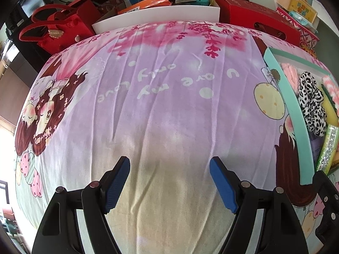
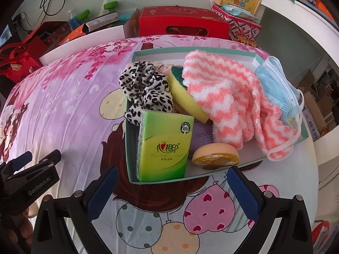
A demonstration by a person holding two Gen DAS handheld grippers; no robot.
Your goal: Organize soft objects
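Bedding comes first: the wide purple and pink cartoon-print bedsheet [image 1: 161, 110] covers the whole work surface, and apart from the tray no loose soft thing lies on the stretch of it that shows. By that, the gathering looks largely done, though the pile is heaped rather than sorted, so tidying may remain.

On the sheet sits the shallow mint-green cardboard tray [image 2: 135, 55], and every soft item in view is inside it. Largest is the fluffy coral-and-white striped cloth [image 2: 224, 97], draped over the middle and right. Beside it at the right edge lies the pale blue face mask [image 2: 273, 84], its white loop trailing over the tray wall. The leopard-print fabric scrunchie [image 2: 146, 89] rests at the rear left, touching the yellow sponge with a green scouring top [image 2: 186, 99]. The green tissue packet [image 2: 165, 146] stands at the front left corner, and the small round orange sponge puff [image 2: 216, 154] lies at the front.

The right gripper [image 2: 171, 192] hangs just in front of the tray's near wall, fingers spread, empty, the tissue packet nearest ahead. The left gripper [image 1: 169, 182] is also spread and empty over bare sheet, the tray well off to its right
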